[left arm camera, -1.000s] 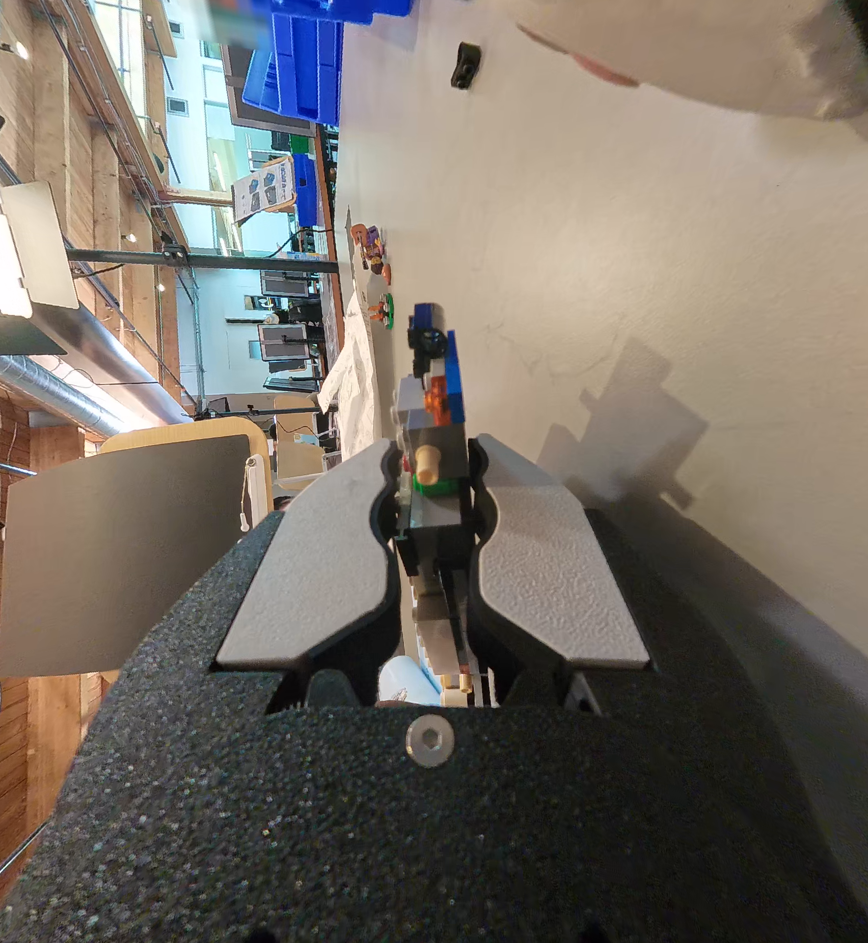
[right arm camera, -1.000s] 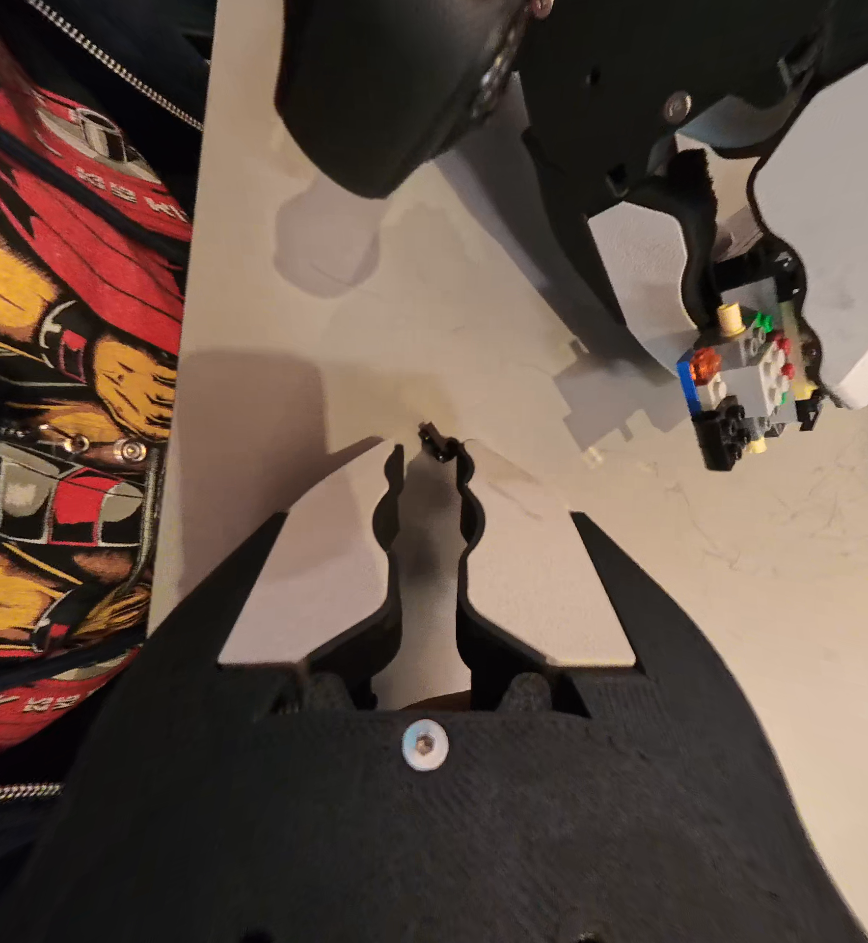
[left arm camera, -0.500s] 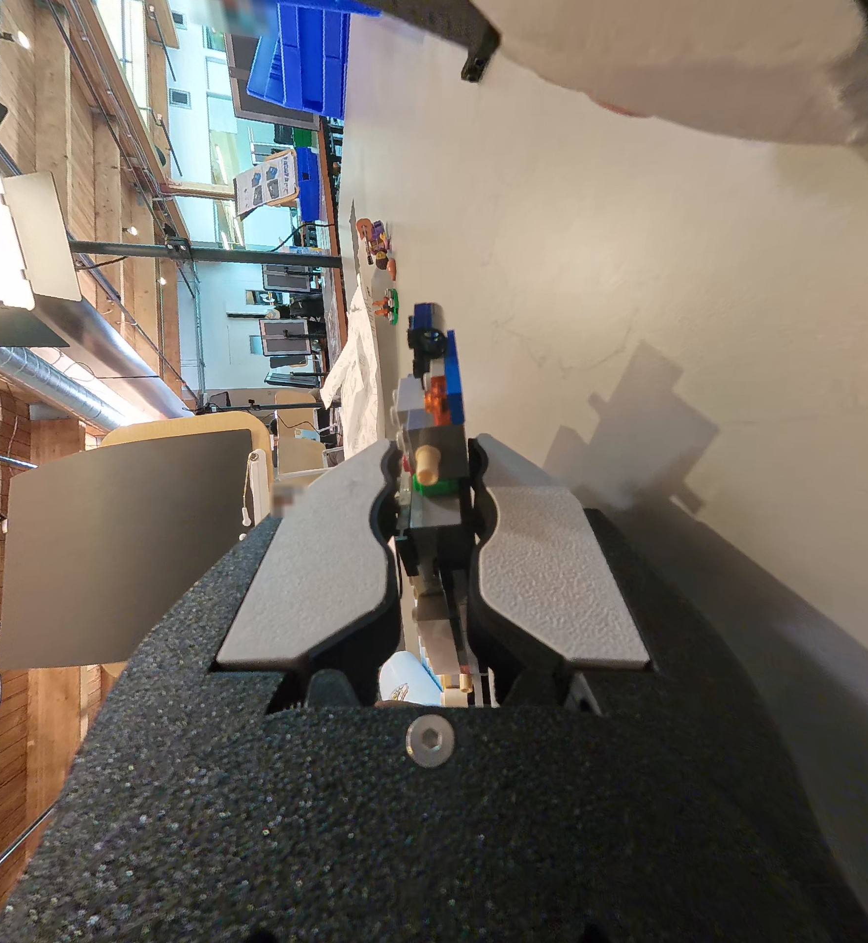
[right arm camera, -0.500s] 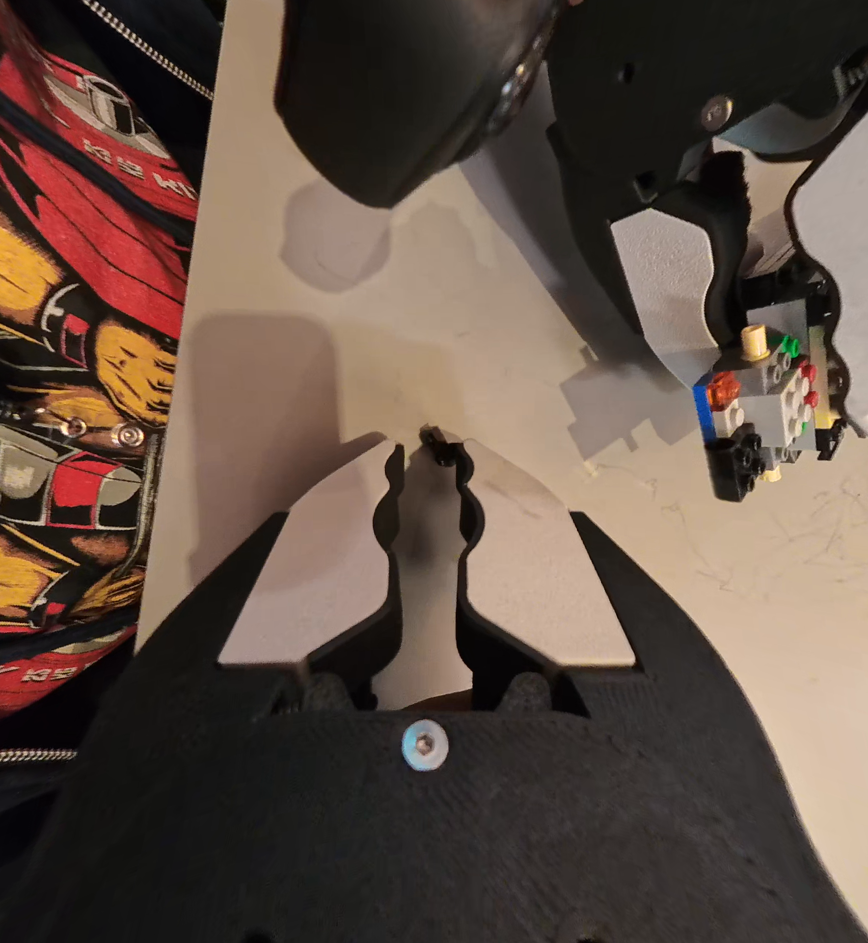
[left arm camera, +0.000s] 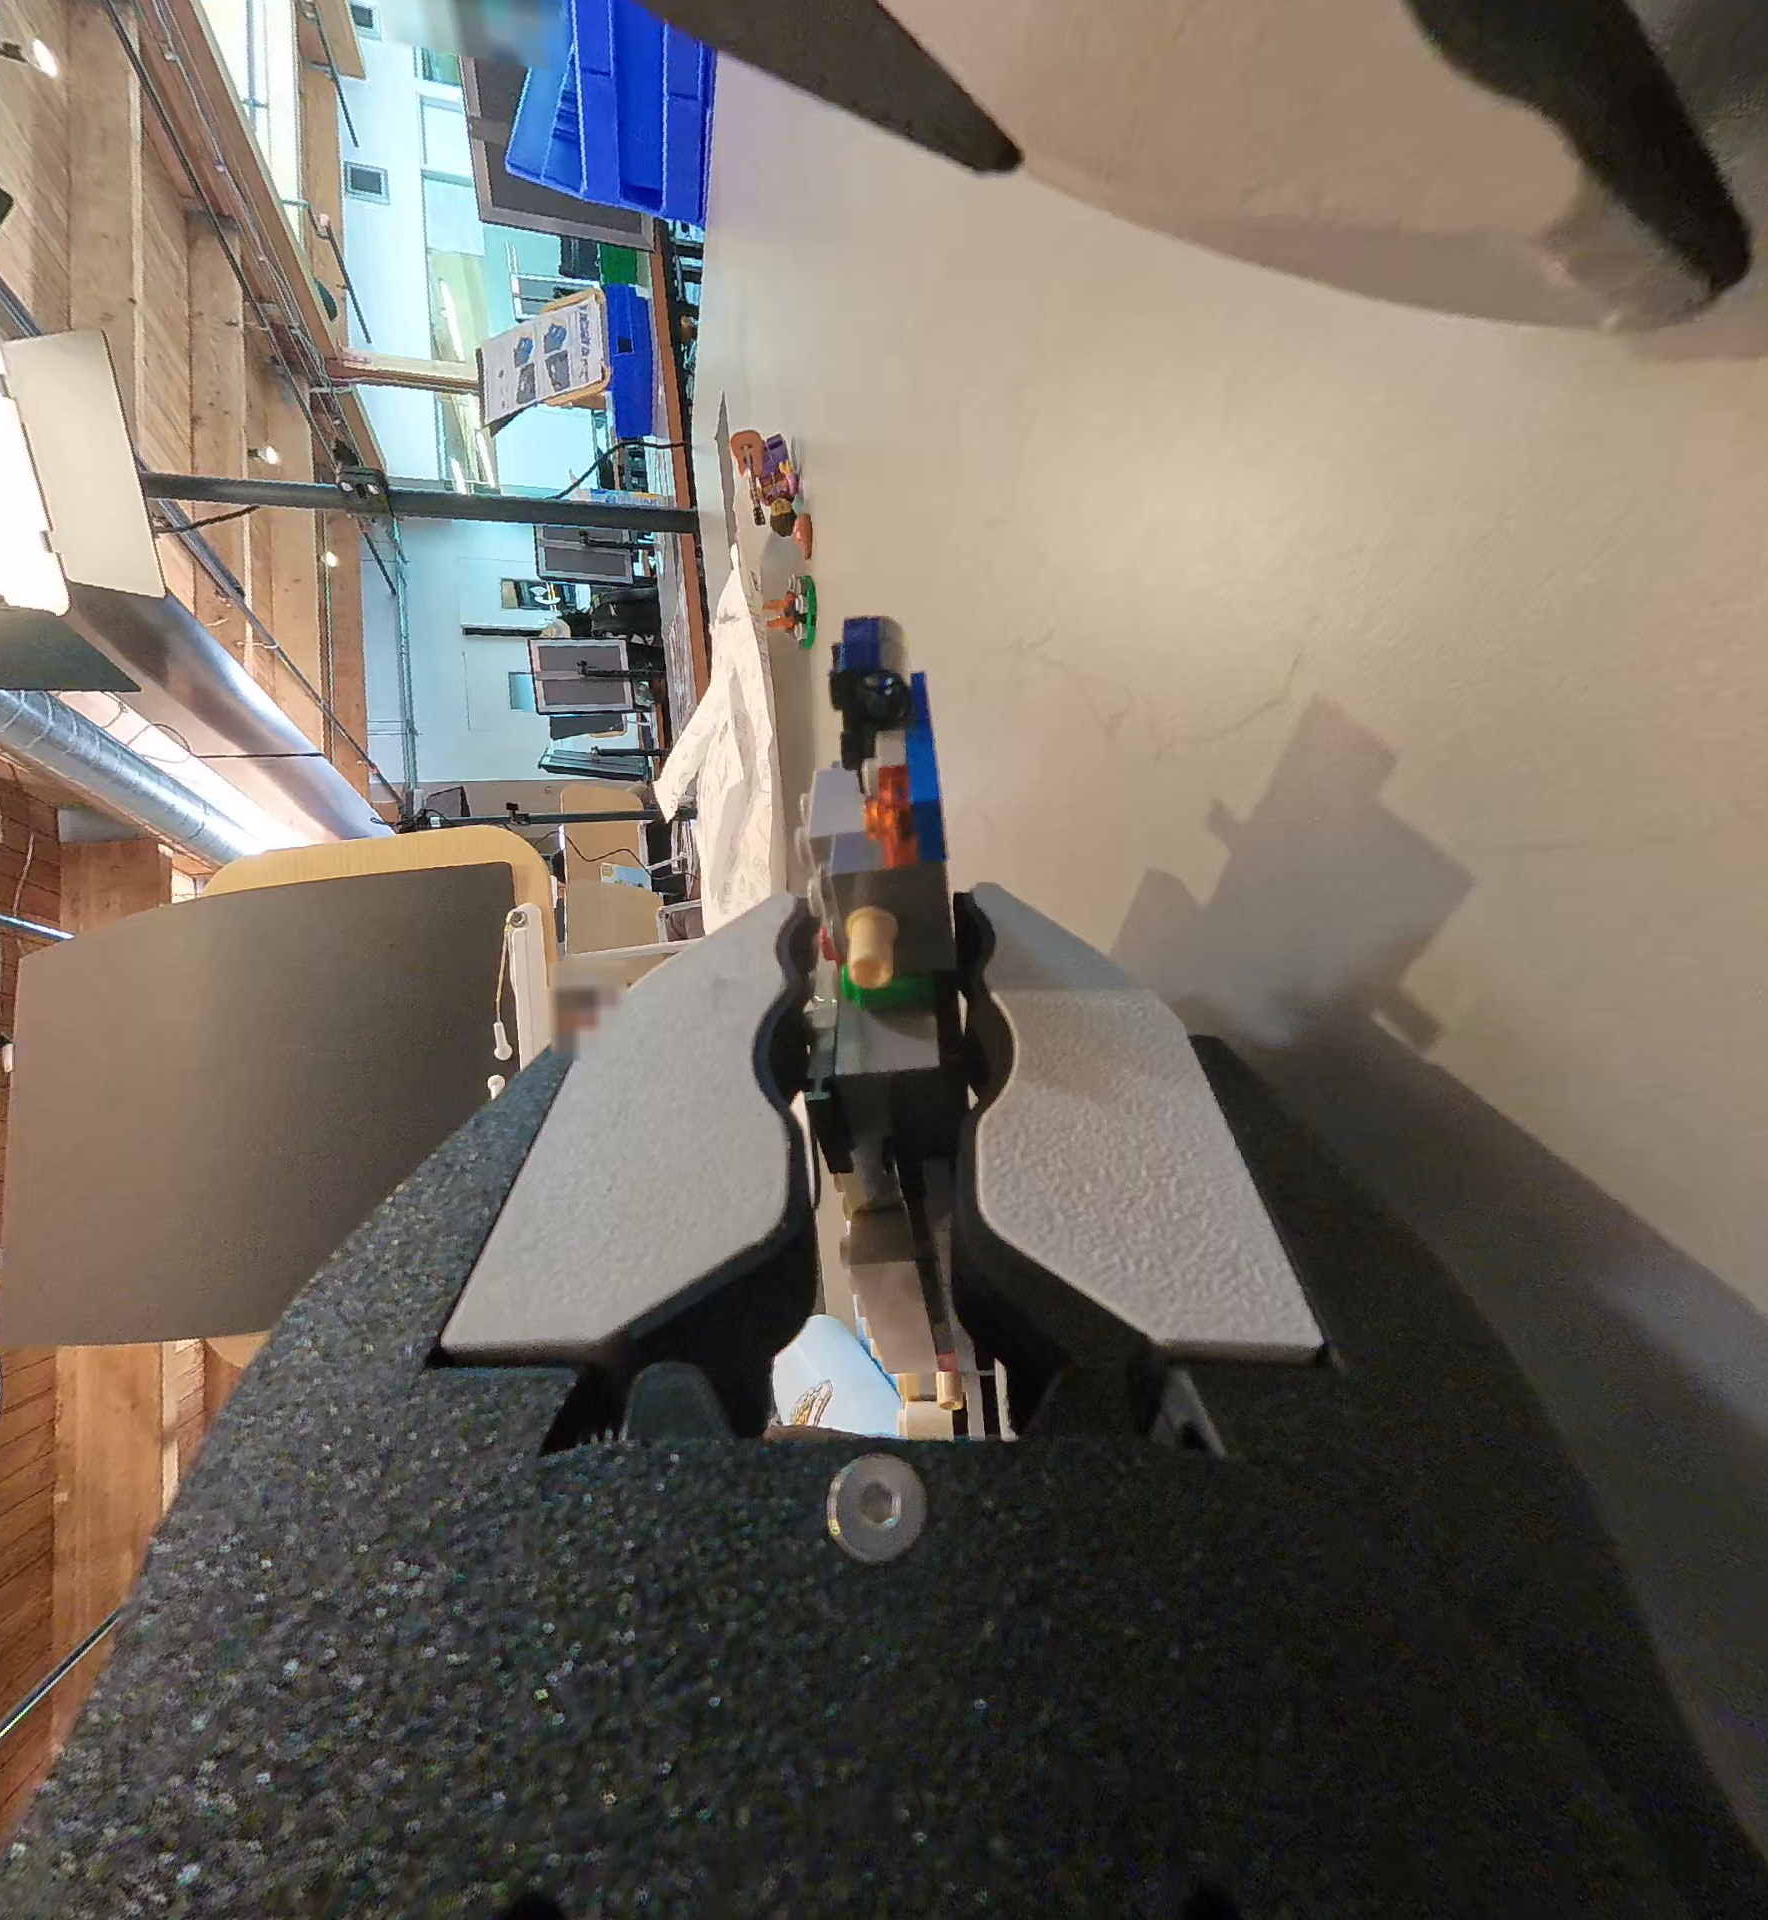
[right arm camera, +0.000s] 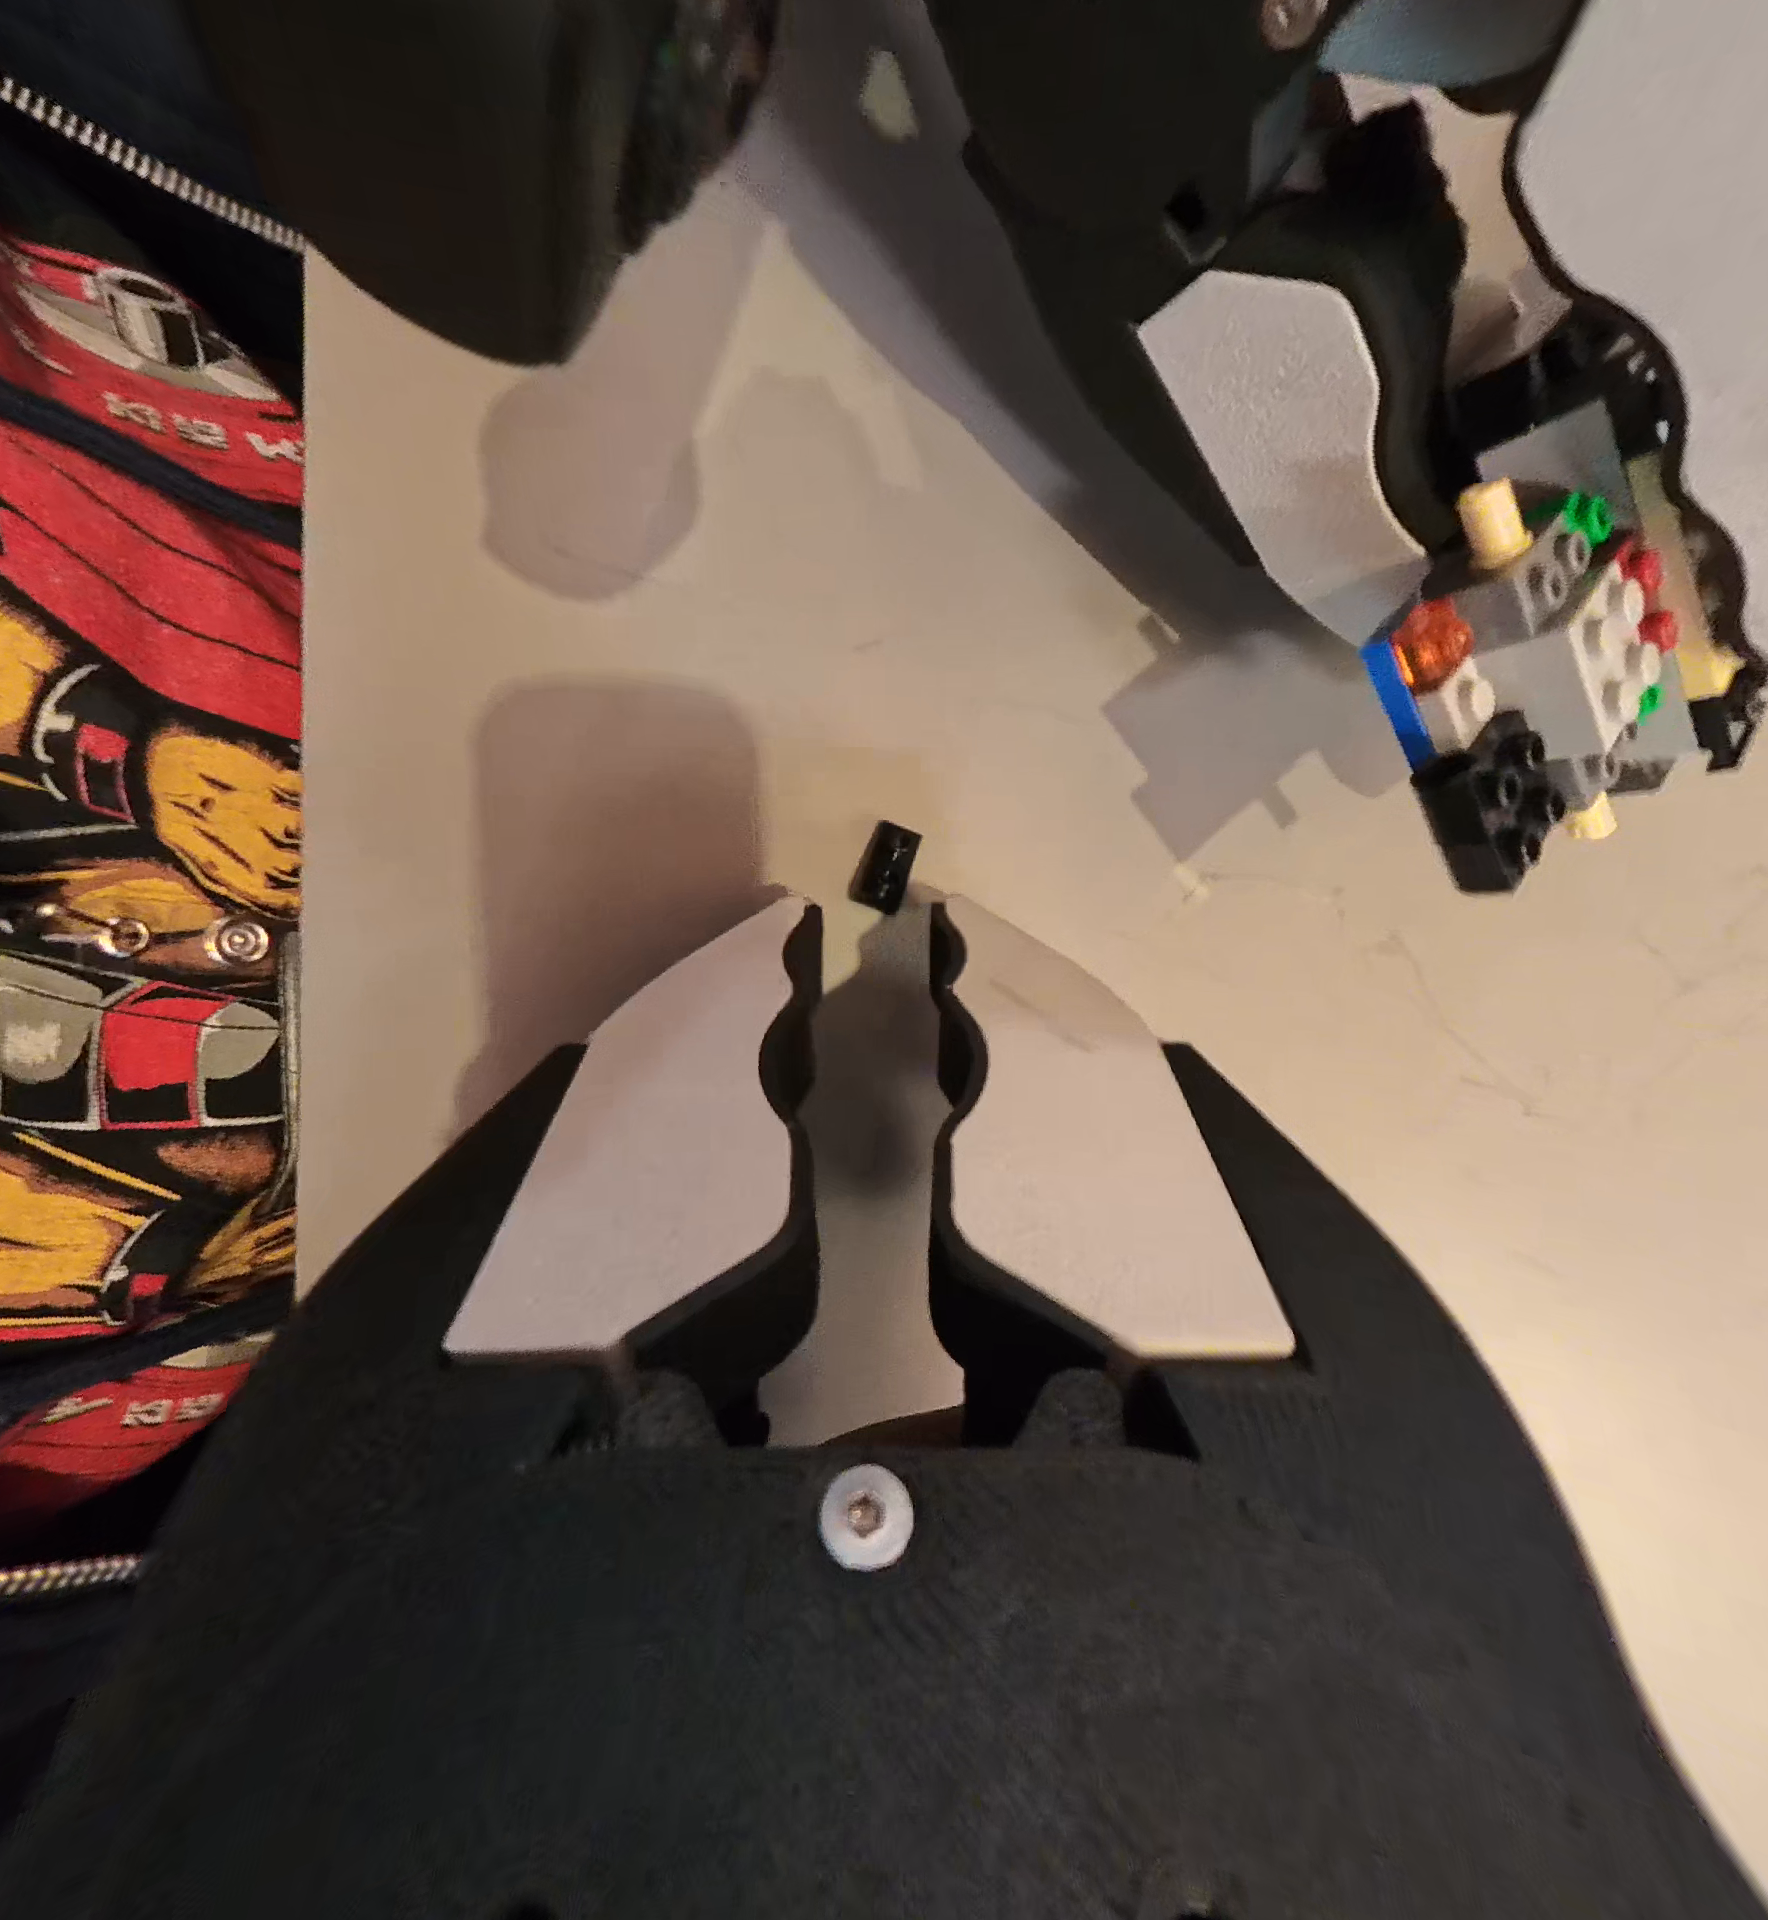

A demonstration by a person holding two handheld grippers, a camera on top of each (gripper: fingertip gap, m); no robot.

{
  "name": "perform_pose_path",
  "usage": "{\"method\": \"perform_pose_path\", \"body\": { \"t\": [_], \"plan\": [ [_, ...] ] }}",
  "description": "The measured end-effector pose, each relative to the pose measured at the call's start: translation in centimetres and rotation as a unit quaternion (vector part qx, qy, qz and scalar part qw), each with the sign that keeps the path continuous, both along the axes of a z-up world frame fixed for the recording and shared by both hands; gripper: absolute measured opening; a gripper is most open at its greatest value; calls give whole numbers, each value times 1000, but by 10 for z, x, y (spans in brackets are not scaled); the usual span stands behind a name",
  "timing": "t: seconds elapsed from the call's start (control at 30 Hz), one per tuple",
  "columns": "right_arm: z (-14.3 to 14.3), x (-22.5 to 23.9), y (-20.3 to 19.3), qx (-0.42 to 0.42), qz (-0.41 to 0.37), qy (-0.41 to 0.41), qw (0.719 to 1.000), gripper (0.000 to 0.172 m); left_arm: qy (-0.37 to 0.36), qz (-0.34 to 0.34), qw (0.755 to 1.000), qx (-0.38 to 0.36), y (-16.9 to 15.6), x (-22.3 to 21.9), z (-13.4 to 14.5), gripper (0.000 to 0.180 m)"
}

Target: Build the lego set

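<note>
My left gripper (left arm camera: 885,920) is shut on a small brick build (left arm camera: 890,831) of grey, blue, black and orange pieces with a tan peg. Both pads press its sides and hold it just above the pale table (left arm camera: 1275,623). The right wrist view shows the same build (right arm camera: 1545,665) in those jaws at the upper right. My right gripper (right arm camera: 875,914) is open and empty, low over the table (right arm camera: 1275,1143). A small black piece (right arm camera: 885,865) lies just ahead of its fingertips, not between the pads. A pale finger (left arm camera: 1275,156) of the right gripper shows at the top of the left wrist view.
A person's red and yellow patterned garment (right arm camera: 80,727) is at the table's left edge. Far along the table are blue bins (left arm camera: 620,104), small toy figures (left arm camera: 776,488) and a printed paper sheet (left arm camera: 745,748). A chair (left arm camera: 236,1091) stands beyond the table.
The two grippers have come closer together: the left gripper and its build look larger in the right wrist view. The black piece now lies a little farther beyond the right fingertips. Neither jaw has opened or closed.
</note>
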State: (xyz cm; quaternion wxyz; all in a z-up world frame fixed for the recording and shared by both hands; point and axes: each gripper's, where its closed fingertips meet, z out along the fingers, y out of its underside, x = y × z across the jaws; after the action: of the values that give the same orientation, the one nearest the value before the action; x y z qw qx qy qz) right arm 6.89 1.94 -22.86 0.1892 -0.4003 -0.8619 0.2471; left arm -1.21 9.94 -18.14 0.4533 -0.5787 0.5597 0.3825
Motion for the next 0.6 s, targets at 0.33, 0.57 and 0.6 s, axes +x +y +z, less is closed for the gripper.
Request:
{"method": "perform_pose_path", "body": {
  "t": [0.33,0.57,0.6],
  "plan": [
    [-1,-3,-7,-43,-49,26,998,16,3,8,1000,3,2,-1,0,26],
    [2,-5,-6,-60,-73,24,995,15,0,11,1000,5,2,-2,3,26],
    [2,-5,-7,-61,-77,25,995,15,0,11,1000,5,2,-2,3,26]
  ]
}}
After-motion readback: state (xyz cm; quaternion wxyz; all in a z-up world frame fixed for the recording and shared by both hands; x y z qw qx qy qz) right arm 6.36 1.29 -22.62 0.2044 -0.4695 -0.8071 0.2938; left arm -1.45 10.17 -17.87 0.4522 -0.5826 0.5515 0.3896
